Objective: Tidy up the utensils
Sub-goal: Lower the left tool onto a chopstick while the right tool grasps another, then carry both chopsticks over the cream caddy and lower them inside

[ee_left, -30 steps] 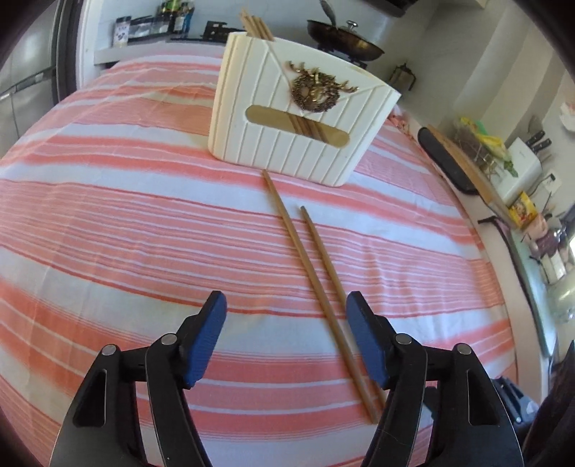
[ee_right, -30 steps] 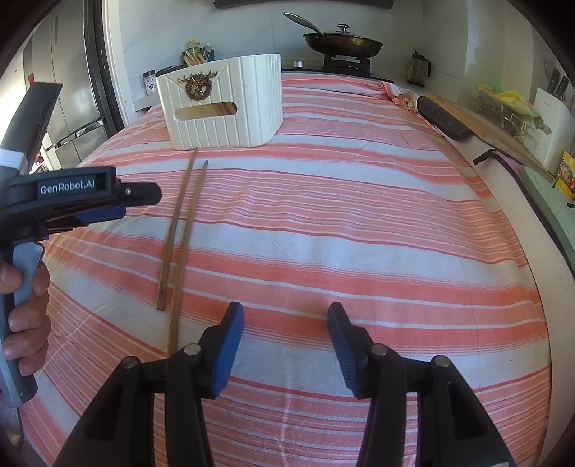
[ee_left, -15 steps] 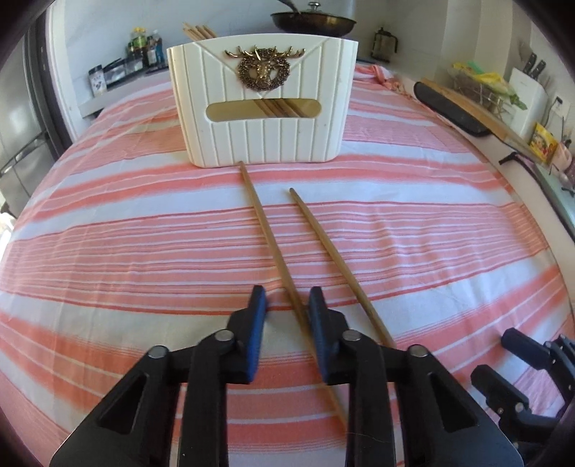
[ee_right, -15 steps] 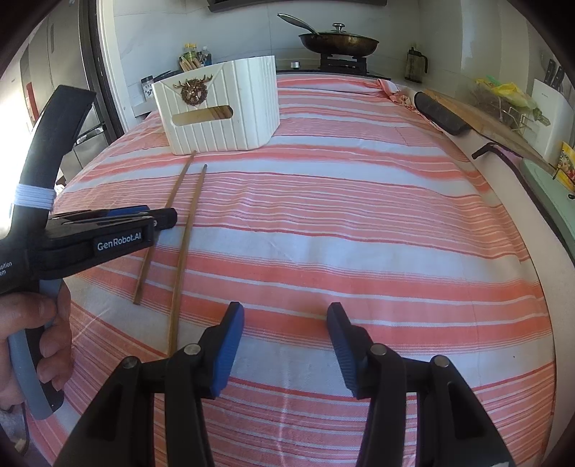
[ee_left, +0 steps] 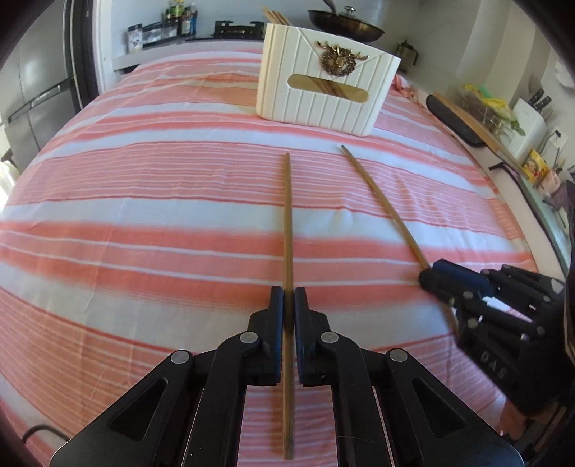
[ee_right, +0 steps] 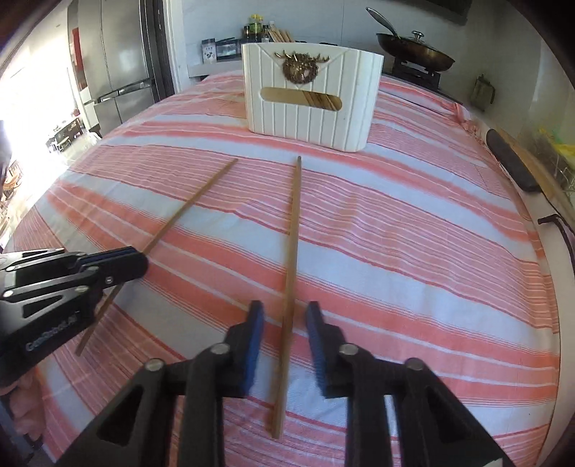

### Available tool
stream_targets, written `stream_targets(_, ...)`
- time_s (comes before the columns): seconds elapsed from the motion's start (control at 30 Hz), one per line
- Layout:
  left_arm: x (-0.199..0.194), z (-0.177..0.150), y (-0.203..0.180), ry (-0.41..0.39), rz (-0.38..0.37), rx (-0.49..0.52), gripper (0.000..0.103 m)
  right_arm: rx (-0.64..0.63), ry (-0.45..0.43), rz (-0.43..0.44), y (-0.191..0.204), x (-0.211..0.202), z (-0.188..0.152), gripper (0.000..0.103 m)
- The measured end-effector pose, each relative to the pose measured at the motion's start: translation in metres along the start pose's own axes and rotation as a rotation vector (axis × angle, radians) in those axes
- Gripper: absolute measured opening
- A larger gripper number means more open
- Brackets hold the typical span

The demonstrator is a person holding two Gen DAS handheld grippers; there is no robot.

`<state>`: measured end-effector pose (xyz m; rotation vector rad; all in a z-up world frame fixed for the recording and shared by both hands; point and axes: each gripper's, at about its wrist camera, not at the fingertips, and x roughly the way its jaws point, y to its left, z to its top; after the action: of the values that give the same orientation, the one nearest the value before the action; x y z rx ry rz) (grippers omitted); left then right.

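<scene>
Two long wooden chopsticks lie on a red and white striped cloth in front of a white ribbed utensil holder with a gold stag emblem, which holds more chopsticks. My left gripper is shut on the left chopstick. In the right wrist view the left gripper shows at the left, holding that chopstick. My right gripper is open and straddles the other chopstick, its pads apart from it. The right gripper also shows at the right of the left wrist view, over the second chopstick. The holder stands beyond both.
A wok sits on a stove behind the holder. A black-handled board lies along the right table edge, beside a knife block. A steel fridge stands at the far left. Jars line a back shelf.
My left gripper has shut on the left chopstick. My right gripper has moved left over the other chopstick and narrowed its opening around it.
</scene>
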<state>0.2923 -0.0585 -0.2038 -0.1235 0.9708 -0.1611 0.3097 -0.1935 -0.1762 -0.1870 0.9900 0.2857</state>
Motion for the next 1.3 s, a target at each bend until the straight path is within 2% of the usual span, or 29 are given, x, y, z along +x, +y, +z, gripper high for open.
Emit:
stream_targets(0.03, -0.002, -0.001, 0.002, 0.008, 0.0, 0.003, 0.005, 0.026, 0.01, -0.001, -0.004, -0.001, -0.001, 0.006)
stream_targets(0.1, -0.004, -0.001, 0.008, 0.028, -0.009, 0.02, 0.008, 0.063, 0.038, -0.004, -0.013, -0.006, -0.005, 0.006)
stream_targets(0.13, -0.005, 0.001, 0.011, 0.038, -0.015, 0.032, 0.015, 0.057, 0.054, -0.024, -0.018, -0.009, -0.009, 0.006)
stream_targets(0.17, -0.006, 0.003, 0.014, 0.048, -0.021, 0.048, 0.029, 0.051, 0.072, -0.04, -0.023, -0.013, -0.013, 0.006)
stream_targets(0.2, -0.007, 0.004, 0.017, 0.057, -0.026, 0.065, 0.037, 0.055, 0.092, -0.046, -0.03, -0.017, -0.017, 0.006)
stream_targets(0.23, -0.007, 0.007, 0.02, 0.068, -0.033, 0.082, 0.05, 0.061, 0.112, -0.047, -0.035, -0.021, -0.021, 0.006)
stream_targets(0.27, -0.007, 0.011, 0.022, 0.079, -0.044, 0.099, 0.056, 0.064, 0.136, -0.048, -0.041, -0.024, -0.023, 0.006)
stream_targets(0.37, 0.001, 0.029, 0.022, 0.125, -0.093, 0.153, 0.062, 0.075, 0.172, -0.019, -0.054, -0.03, -0.02, 0.01)
stream_targets(0.43, 0.007, 0.042, 0.016, 0.142, -0.088, 0.204, 0.065, 0.09, 0.173, 0.025, -0.062, -0.033, -0.011, 0.021)
stream_targets(0.47, 0.012, 0.047, 0.014, 0.153, -0.087, 0.226, 0.065, 0.096, 0.175, 0.04, -0.066, -0.033, -0.004, 0.022)
stream_targets(0.53, 0.024, 0.056, 0.013, 0.186, -0.08, 0.241, 0.065, 0.08, 0.191, 0.066, -0.067, -0.027, 0.009, 0.032)
stream_targets(0.77, 0.05, 0.083, 0.003, 0.231, -0.044, 0.261, 0.063, -0.02, 0.253, 0.035, -0.056, 0.02, 0.04, 0.034)
stream_targets(0.83, 0.057, 0.089, -0.001, 0.235, -0.031, 0.263, 0.062, -0.021, 0.224, 0.025, -0.055, 0.029, 0.05, 0.034)
stream_targets(0.9, 0.061, 0.095, -0.007, 0.226, -0.012, 0.285, 0.039, 0.003, 0.211, 0.044, -0.056, 0.038, 0.064, 0.033)
stream_targets(0.93, 0.062, 0.097, -0.01, 0.219, -0.004, 0.295, 0.014, 0.019, 0.206, 0.055, -0.057, 0.043, 0.069, 0.022)
stream_targets(0.97, 0.064, 0.099, -0.01, 0.221, -0.02, 0.288, 0.006, 0.023, 0.192, 0.043, -0.057, 0.047, 0.075, 0.011)
stream_targets(1.0, 0.064, 0.102, -0.009, 0.22, -0.041, 0.267, 0.005, 0.018, 0.183, 0.026, -0.057, 0.05, 0.079, 0.006)
stream_targets(1.07, 0.059, 0.102, -0.008, 0.193, -0.052, 0.252, 0.003, 0.047, 0.165, 0.041, -0.06, 0.051, 0.083, 0.006)
stream_targets(1.13, 0.041, 0.102, -0.005, 0.131, -0.067, 0.253, 0.003, 0.086, 0.115, 0.066, -0.066, 0.039, 0.087, 0.006)
stream_targets(1.3, -0.026, 0.105, 0.006, -0.03, -0.163, 0.205, 0.003, 0.14, -0.089, 0.142, -0.075, -0.035, 0.095, 0.006)
